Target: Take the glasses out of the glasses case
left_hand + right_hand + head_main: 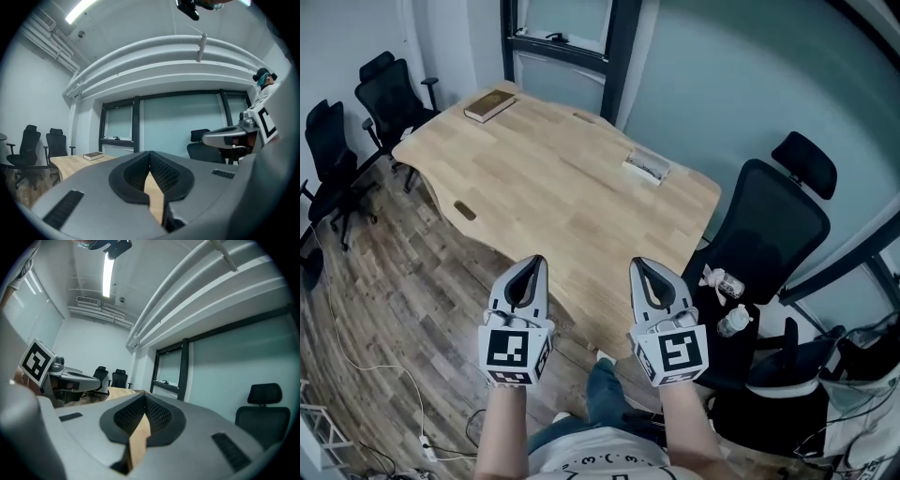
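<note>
Both shut and empty: grey left gripper (533, 262), right gripper (639, 265), at the light wooden table's (534, 192) near edge.
Pale flat glasses case (647, 166) lies by the table's right edge; jaws should be opened before it's reached.

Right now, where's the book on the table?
Head view: the book lies at the far left corner of the table, just below the window frame, with the black chairs to its left.
</note>
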Demonstrator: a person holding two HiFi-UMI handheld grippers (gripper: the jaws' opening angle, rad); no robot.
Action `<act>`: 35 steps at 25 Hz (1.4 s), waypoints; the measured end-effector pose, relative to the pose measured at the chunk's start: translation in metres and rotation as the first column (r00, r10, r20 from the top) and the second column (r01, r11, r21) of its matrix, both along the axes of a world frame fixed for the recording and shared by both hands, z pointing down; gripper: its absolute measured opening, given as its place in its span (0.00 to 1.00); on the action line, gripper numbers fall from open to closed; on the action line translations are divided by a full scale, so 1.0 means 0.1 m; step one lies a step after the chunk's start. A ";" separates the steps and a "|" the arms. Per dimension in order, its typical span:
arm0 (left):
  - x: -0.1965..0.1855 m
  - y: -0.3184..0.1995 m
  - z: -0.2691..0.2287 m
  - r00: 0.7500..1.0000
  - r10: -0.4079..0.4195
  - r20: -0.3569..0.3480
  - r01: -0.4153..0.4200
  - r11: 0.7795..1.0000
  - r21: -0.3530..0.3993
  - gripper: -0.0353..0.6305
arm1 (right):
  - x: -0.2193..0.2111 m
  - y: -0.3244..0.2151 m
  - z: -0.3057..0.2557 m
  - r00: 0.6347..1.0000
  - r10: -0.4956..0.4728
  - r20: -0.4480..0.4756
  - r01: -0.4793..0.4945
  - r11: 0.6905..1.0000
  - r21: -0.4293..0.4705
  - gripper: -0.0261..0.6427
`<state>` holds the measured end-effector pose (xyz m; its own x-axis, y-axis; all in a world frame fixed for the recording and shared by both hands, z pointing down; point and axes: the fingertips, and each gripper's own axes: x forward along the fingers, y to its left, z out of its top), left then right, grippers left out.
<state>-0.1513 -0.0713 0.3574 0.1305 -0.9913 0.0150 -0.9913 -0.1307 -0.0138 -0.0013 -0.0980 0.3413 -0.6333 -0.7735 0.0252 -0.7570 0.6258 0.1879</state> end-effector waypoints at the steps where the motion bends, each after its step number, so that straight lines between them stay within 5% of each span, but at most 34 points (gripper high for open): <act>1: 0.04 -0.17 -0.02 1.000 -0.003 0.003 0.003 1.000 0.001 0.08 | 0.05 -0.17 -0.01 1.000 0.004 0.007 -0.004 1.000 -0.001 0.06; 16: 0.55 -2.40 0.05 0.996 -0.014 0.086 0.018 0.999 -0.046 0.08 | 0.73 -2.56 0.07 1.000 0.014 -0.017 -0.015 0.999 -0.039 0.06; 27: 0.51 -3.16 0.35 0.994 0.075 0.082 -0.065 0.991 -0.116 0.08 | 0.62 -3.20 0.43 0.999 0.011 -0.048 -0.018 0.988 -0.151 0.09; 29: 0.50 -3.26 0.41 0.993 0.089 0.079 -0.079 0.989 -0.128 0.08 | 0.57 -3.42 0.54 0.996 -0.026 -0.090 0.009 0.982 -0.186 0.21; 35: 0.44 -3.55 0.61 0.992 0.112 0.059 -0.101 0.982 -0.161 0.08 | 0.44 -4.23 1.08 0.921 -0.162 -0.355 0.053 0.953 -0.297 0.24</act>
